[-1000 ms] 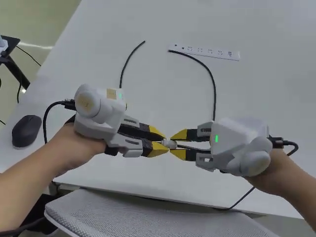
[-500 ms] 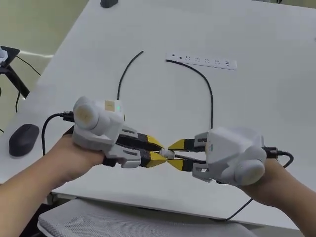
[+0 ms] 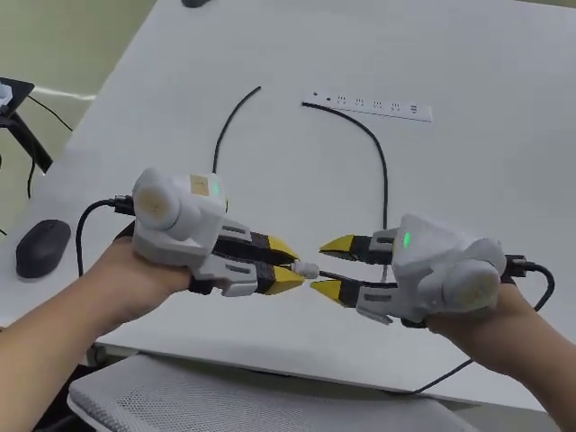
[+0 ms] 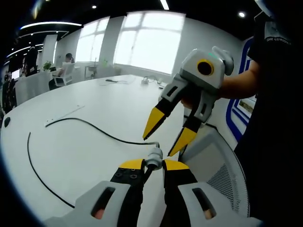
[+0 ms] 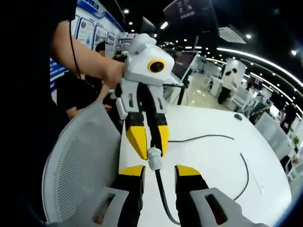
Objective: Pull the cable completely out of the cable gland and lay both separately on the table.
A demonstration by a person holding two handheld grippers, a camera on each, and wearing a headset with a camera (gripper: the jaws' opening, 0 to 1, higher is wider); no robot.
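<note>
Grey cable gland was pictured clamped in the closed left gripper over the table's near edge, its black cable not yet pulled out, passing ungripped between the parted jaws of the right gripper.

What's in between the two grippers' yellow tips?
A little white gland, pinched by the left gripper, with black cable running from it between the open jaws of the right gripper. The head view shows it.
</note>
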